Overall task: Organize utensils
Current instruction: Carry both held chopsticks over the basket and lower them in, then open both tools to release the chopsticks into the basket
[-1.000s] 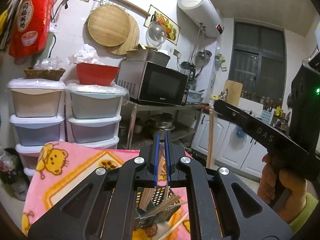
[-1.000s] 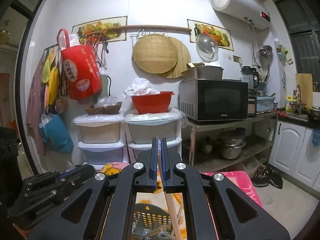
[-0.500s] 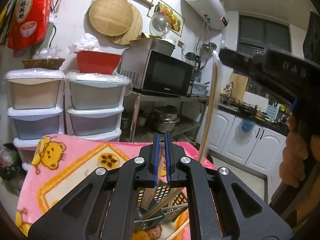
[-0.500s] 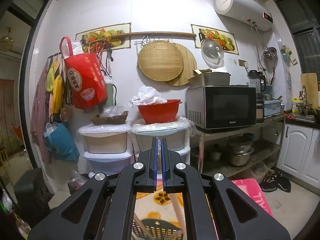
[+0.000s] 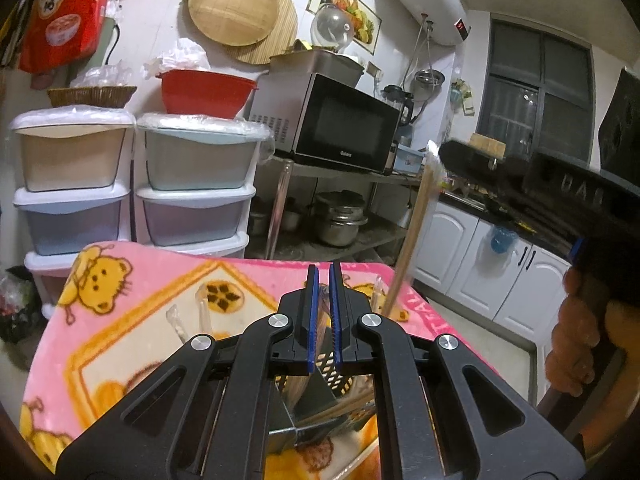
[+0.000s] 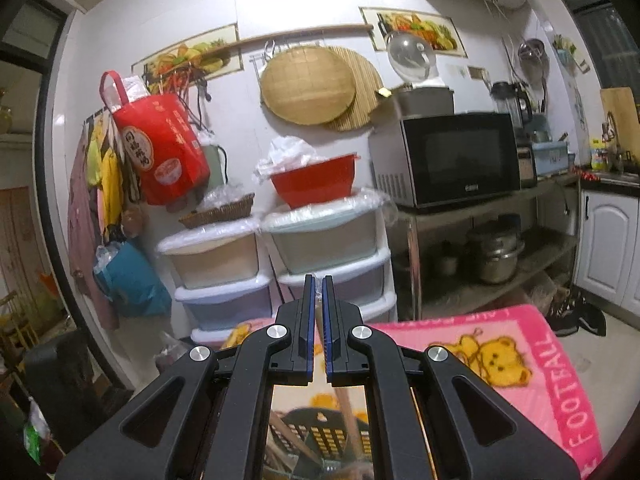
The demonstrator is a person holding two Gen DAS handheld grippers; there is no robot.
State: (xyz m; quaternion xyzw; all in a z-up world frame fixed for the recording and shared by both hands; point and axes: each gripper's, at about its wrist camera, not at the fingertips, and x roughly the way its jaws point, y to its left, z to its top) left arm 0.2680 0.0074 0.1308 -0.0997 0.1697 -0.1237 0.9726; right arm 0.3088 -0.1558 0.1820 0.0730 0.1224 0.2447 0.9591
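1. The left claw (image 5: 324,312) is pressed nearly together, and something thin and brown is pinched between its blue pads.
2. Under it, a dark utensil basket (image 5: 340,372) with holes is seen on the pink bear blanket (image 5: 132,280) that covers the table, near the table's far right corner.
3. Wooden chopsticks (image 5: 344,410) are leaned inside the basket.
4. The right claw (image 6: 318,320) is squeezed on a long wooden chopstick (image 5: 412,232).
5. The stick is held tilted, and its low end is dipped toward the basket.
6. Two clear-wrapped sticks (image 5: 188,316) are seen lying on the blanket, left of the basket.
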